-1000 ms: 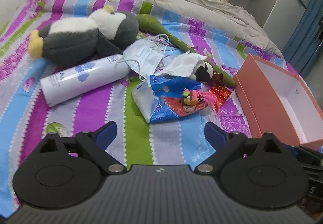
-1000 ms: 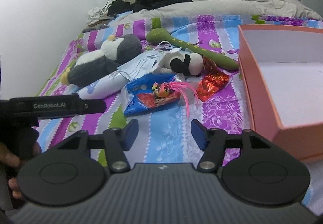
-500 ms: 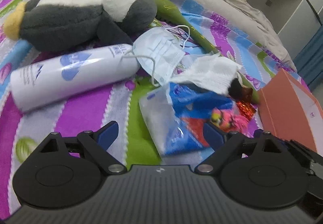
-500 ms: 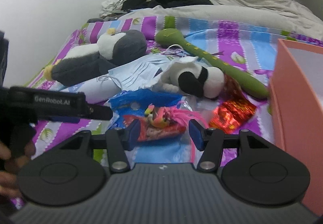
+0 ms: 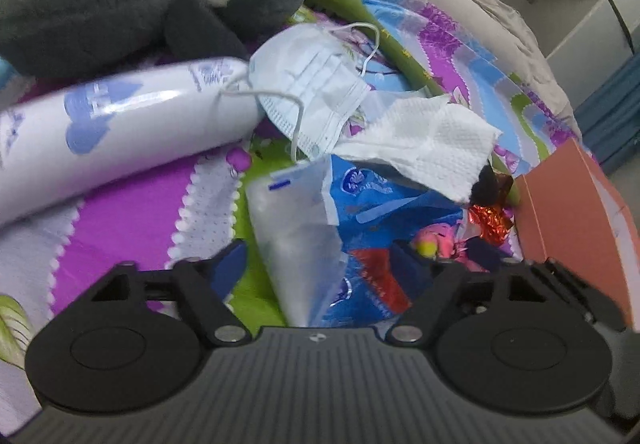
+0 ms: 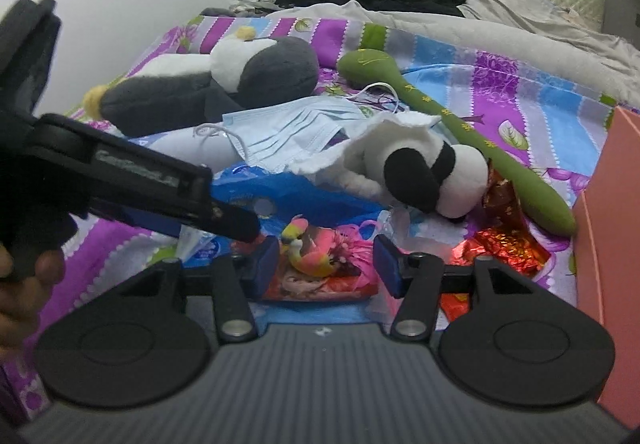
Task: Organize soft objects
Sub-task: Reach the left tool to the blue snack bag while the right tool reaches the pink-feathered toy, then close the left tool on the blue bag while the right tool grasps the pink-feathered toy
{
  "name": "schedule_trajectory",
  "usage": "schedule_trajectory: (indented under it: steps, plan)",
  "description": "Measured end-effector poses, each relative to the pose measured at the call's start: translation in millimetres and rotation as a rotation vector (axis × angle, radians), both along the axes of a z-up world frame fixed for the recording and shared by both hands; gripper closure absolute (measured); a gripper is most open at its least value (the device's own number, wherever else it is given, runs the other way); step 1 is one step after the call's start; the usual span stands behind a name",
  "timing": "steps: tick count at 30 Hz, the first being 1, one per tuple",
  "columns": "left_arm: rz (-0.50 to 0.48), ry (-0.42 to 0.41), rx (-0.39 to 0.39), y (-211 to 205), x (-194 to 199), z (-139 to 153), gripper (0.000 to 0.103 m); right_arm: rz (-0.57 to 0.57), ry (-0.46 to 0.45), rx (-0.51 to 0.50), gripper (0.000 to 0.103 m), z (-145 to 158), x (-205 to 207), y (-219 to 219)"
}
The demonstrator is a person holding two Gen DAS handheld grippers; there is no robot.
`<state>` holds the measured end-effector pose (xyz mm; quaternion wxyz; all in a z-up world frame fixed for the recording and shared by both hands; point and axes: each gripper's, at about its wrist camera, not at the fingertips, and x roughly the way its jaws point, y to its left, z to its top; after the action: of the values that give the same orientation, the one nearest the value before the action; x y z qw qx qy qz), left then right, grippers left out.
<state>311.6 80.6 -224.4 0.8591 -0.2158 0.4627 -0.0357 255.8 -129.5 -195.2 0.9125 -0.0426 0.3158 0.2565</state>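
Both claws lowered, closing, panda plush [image 6: 436,180] only right view

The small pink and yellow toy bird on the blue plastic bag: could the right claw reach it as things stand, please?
Probably yes: the small pink and yellow toy bird lies between the right claw's open, closing jaws, nothing covering it; the left claw crowds one side.

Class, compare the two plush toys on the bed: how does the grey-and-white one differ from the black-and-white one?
The grey-and-white plush looks far bigger than the black-and-white plush. The grey-and-white plush lies uncovered near the wall, whereas the black-and-white plush lies mid-pile with a white tissue draped over it. Both are soft, lie on the striped bedspread, and neither is gripped.
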Motion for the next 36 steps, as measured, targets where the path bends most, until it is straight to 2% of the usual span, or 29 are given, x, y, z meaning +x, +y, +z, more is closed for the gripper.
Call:
schedule_trajectory:
  steps: [1, 2, 3, 4, 5, 8, 13, 23, 32, 35, 36]
  plan:
    - [0.010, 0.015, -0.014, 0.7, 1.4, -1.8, 0.043, 0.005, 0.005, 0.005, 0.063, 1.1, -0.6, 0.8]
    - [0.015, 0.023, -0.021, 0.8, 2.3, -2.7, 0.045, 0.007, -0.002, 0.002, 0.063, 3.9, -2.7, 2.1]
    - [0.022, 0.025, -0.013, -0.1, 1.8, -1.6, 0.052, 0.004, -0.014, -0.005, 0.064, 6.6, -4.9, 3.0]
    - [0.027, 0.023, 0.001, -0.8, 0.7, 0.1, 0.057, 0.005, -0.027, -0.011, 0.077, 10.0, -8.2, 3.5]
    - [0.030, 0.022, 0.011, -1.9, -0.6, 1.9, 0.058, 0.004, -0.028, -0.013, 0.085, 12.3, -10.0, 3.5]
    - [0.037, 0.012, 0.006, -2.4, -9.7, 8.2, 0.068, -0.009, -0.022, -0.005, 0.086, 19.4, -16.8, 0.2]
    - [0.047, -0.015, 0.033, -7.4, -32.3, 20.9, 0.072, -0.016, -0.031, -0.017, 0.087, 29.4, -34.2, -5.2]
    - [0.069, -0.040, 0.053, -15.5, -91.6, 36.4, 0.072, -0.093, 0.007, -0.008, 0.087, 34.5, -76.3, -31.3]
    - [0.074, -0.018, 0.072, -20.0, -128.9, 29.0, 0.071, -0.112, 0.048, 0.015, 0.087, 28.6, -97.4, -46.5]
    - [0.062, -0.007, 0.079, -19.8, -131.7, 28.4, 0.061, -0.111, 0.054, 0.020, 0.086, 26.0, -97.5, -45.0]
    - [0.057, -0.006, 0.076, -19.3, -131.5, 28.3, 0.052, -0.110, 0.056, 0.025, 0.085, 25.4, -96.9, -44.6]
